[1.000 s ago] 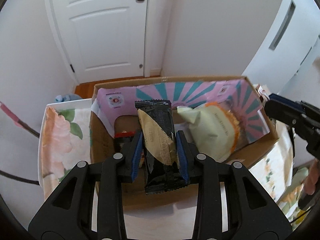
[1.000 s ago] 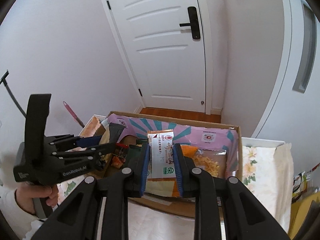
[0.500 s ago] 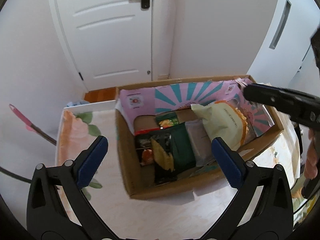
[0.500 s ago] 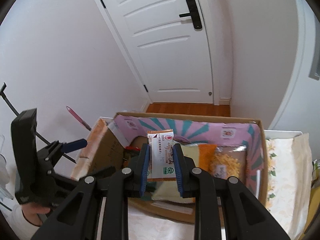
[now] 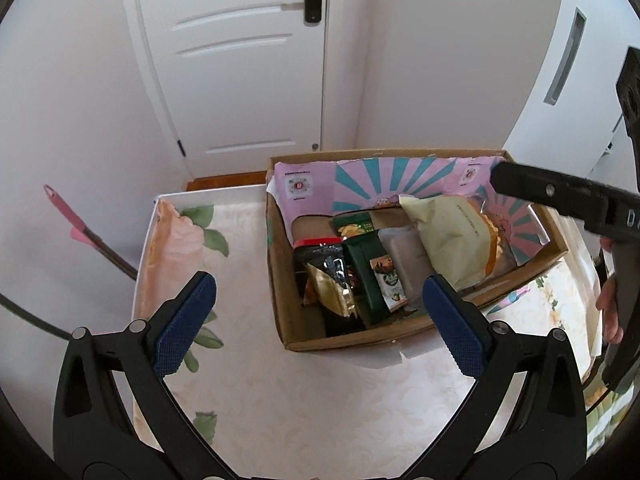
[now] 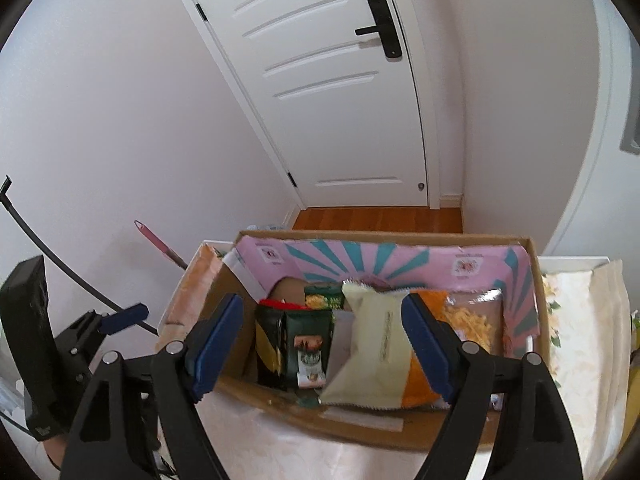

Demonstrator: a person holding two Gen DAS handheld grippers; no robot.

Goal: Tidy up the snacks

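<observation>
**Q:** Where do the snacks sit, and what is around the box's edges?

**A:** The snacks stand packed in a cardboard box (image 5: 400, 336) lined with pink-and-teal paper. A cream pouch (image 5: 452, 236) leans at the right of the row, a dark green pack (image 5: 372, 280) stands mid-box, and a black-and-gold packet (image 5: 332, 284) sits at the left wall. Bare tabletop lies to the box's left and in front of it.

**Q:** And the grippers?

**A:** The left gripper (image 5: 316, 320) hovers near the box's front rim with its blue pads spread wide, grasping nothing. The right gripper (image 6: 320, 344) hangs over the front of the box, fingers likewise released, the cream pouch (image 6: 376, 344) lying loose between them.

**Q:** The surface and the room?

**A:** A pale floral tablecloth (image 5: 240, 248) covers the table, which has a white raised edge. Behind it stands a white panelled door (image 6: 340, 92) with a black handle (image 6: 380, 28), flanked by white walls over a wooden floor (image 6: 376, 220). A pink-handled tool (image 5: 80, 228) leans against the left wall.
</observation>
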